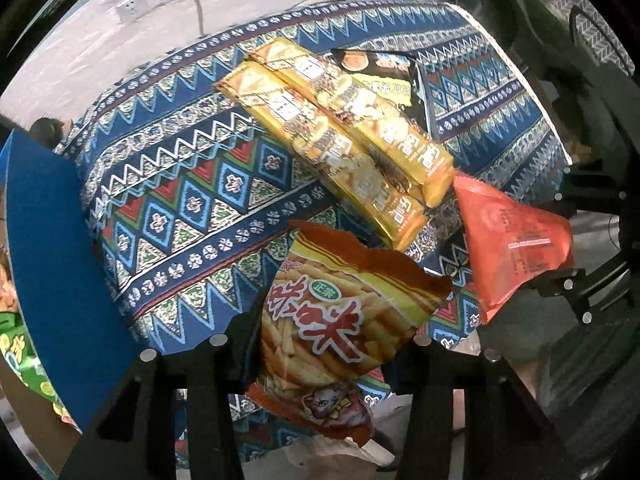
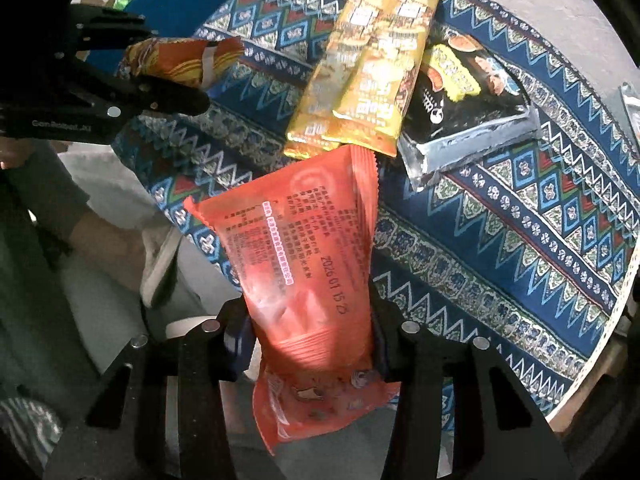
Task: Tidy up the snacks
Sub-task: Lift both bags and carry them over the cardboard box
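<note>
Through the left wrist camera I am watching my left gripper clenching the fries bag, lifted above the patterned tablecloth; two yellow biscuit packs are lying at twelve o'clock (side by side, touching).

Through the right wrist camera my right gripper is grasping the orange packet, a black pouch lying at one o'clock.

Each wrist fisheye looks down along its fingers, close over the blue patterned tablecloth, both sharing the two gold foil snack packs.
</note>
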Tool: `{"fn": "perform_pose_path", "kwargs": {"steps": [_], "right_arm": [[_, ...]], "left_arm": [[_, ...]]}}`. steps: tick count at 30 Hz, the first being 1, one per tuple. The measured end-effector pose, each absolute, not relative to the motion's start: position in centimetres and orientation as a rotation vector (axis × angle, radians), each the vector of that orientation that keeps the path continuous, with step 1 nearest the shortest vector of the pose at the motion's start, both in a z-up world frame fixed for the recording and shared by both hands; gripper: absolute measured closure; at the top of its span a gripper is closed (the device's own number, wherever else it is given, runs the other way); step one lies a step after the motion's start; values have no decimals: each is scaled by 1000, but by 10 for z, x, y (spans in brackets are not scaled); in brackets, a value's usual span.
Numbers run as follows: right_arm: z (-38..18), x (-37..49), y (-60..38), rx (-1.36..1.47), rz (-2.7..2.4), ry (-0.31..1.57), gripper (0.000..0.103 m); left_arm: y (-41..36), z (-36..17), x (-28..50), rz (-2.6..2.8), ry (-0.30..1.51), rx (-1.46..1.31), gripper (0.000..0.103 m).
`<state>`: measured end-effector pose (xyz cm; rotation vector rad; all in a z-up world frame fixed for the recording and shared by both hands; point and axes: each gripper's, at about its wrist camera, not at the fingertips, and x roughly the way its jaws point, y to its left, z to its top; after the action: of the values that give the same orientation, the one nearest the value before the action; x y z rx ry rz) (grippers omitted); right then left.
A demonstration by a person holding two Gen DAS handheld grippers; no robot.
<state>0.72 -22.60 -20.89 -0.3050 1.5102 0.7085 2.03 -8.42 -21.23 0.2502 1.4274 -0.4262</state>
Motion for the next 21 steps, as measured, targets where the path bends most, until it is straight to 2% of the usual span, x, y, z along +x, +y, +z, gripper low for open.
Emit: {"fn": "perform_pose_path", "kwargs": {"steps": [21], "right_arm": [[-131,45,-234,-44,569,1239,57]], "left_arm": [[-41,-161,36,-331,1281,97,55]]}}
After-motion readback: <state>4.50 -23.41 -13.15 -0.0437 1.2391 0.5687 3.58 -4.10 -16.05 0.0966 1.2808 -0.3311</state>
